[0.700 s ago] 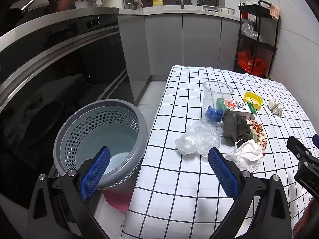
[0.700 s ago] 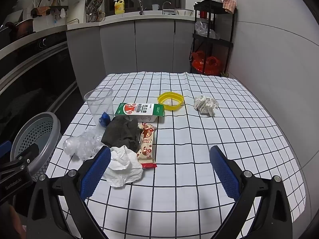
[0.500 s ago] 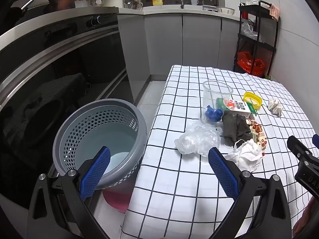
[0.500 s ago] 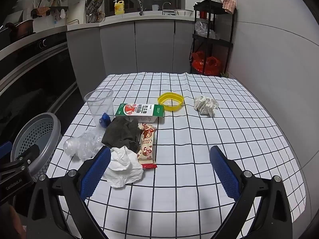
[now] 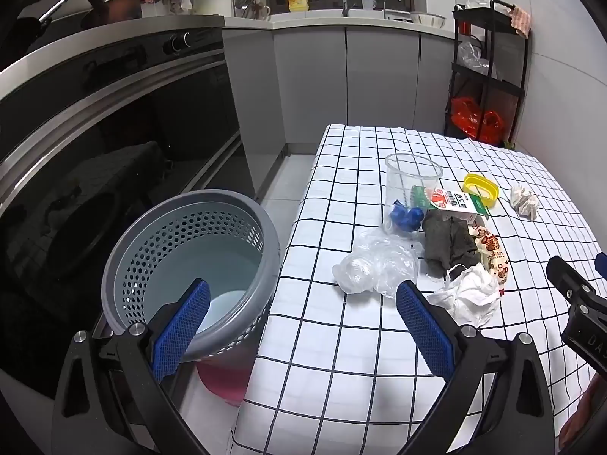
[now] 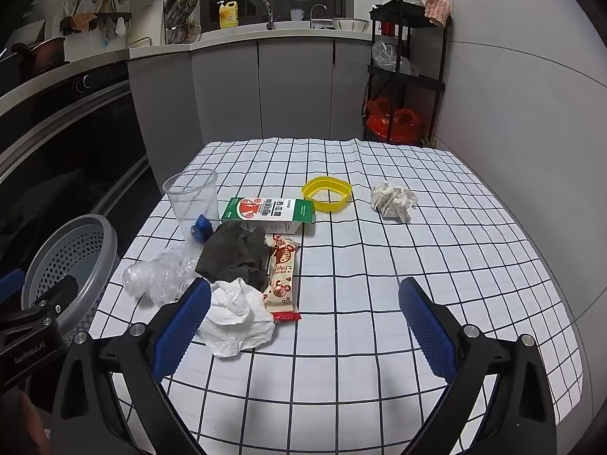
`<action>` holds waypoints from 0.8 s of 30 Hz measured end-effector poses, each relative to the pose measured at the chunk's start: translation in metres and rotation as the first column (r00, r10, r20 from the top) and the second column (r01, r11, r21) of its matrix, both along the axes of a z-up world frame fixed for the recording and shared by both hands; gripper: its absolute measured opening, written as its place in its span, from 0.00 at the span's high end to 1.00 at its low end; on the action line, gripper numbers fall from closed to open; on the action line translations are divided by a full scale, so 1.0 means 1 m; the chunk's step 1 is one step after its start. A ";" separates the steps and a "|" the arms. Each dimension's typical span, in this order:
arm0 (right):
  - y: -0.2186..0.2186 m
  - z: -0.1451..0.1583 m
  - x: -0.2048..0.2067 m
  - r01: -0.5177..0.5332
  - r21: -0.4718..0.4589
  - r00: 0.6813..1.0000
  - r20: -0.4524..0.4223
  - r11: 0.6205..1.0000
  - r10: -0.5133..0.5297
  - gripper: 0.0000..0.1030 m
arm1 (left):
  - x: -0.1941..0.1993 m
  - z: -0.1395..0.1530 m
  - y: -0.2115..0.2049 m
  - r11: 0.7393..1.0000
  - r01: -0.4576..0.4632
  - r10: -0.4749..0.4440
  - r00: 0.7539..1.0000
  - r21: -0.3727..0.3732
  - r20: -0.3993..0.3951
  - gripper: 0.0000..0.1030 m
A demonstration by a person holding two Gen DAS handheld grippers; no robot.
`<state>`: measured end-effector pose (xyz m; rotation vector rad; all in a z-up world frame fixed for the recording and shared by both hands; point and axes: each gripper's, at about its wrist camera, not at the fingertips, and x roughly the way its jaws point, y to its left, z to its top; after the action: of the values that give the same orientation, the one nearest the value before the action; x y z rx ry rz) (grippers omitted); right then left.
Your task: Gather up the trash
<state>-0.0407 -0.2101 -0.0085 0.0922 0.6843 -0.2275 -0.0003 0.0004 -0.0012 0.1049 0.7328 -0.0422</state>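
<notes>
Trash lies on the checked tablecloth [image 6: 379, 284]: a white crumpled tissue [image 6: 237, 322], a snack wrapper [image 6: 281, 276], a dark rag [image 6: 233, 256], clear crumpled plastic [image 6: 159, 276], a clear cup [image 6: 191, 199], a green carton [image 6: 271, 210], a yellow lid [image 6: 327, 192] and a grey paper ball [image 6: 392, 201]. The grey perforated bin [image 5: 189, 265] stands left of the table. My left gripper [image 5: 301, 326] hangs open over the table's left edge, nothing between its fingers. My right gripper [image 6: 303, 326] is open above the near table, its left finger beside the tissue.
Kitchen counters and a black oven [image 5: 95, 132] line the left side. A black shelf rack [image 6: 406, 68] with red bags stands at the far right corner. A pink object [image 5: 224, 383] lies on the floor under the bin. The wall runs along the table's right side.
</notes>
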 end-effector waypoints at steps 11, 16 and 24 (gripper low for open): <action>0.000 0.000 -0.001 0.000 0.004 1.000 0.002 1.000 0.000 0.08 | 0.001 0.001 0.001 1.000 -0.002 0.002 1.000 -0.001 0.003 0.06; 0.001 0.000 -0.001 0.000 0.005 1.000 0.003 1.000 0.000 0.08 | 0.001 0.001 0.000 1.000 -0.002 0.002 1.000 -0.002 0.003 0.06; 0.001 0.001 -0.001 0.000 0.006 1.000 0.003 1.000 0.000 0.08 | 0.001 0.001 0.001 1.000 -0.001 0.001 1.000 -0.001 0.003 0.06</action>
<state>-0.0413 -0.2092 -0.0078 0.0985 0.6816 -0.2252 0.0004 0.0009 -0.0005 0.1033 0.7301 -0.0410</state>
